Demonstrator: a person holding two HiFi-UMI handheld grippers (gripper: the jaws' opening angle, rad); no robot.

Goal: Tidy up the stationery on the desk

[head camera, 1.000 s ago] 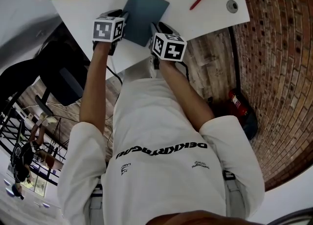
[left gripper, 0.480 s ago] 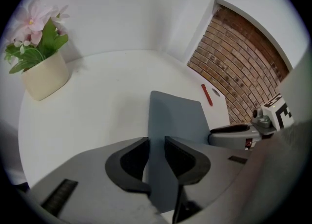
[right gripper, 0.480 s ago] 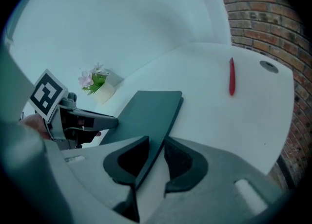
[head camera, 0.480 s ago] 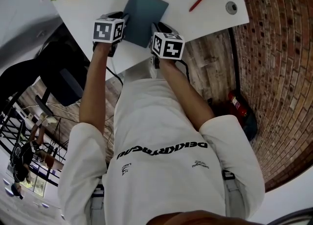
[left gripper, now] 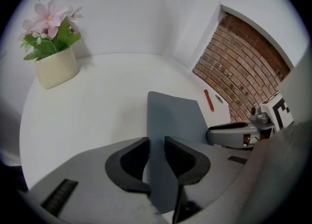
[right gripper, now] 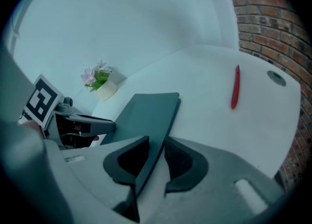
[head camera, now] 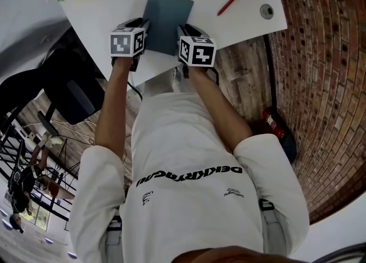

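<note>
Now | notebook point(head camera: 167, 19) long axis toward frame top | left gripper point(left gripper: 157, 156) clamps its lower edge | right gripper point(right gripper: 155, 156) just closed on it

One notebook point(head camera: 166, 22), one pen point(head camera: 229, 3), one flowerpot point(left gripper: 54, 67)

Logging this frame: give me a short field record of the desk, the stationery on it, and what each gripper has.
surface: white desk
notebook: dark grey-blue, held at both side edges
left gripper: shut on the notebook's left edge
right gripper: jaws have just been closing; the notebook's right edge is gripped between them
red pen: lying loose on the desk, right of the notebook, apart from it
flower pot: far left of the desk, away from both grippers
</note>
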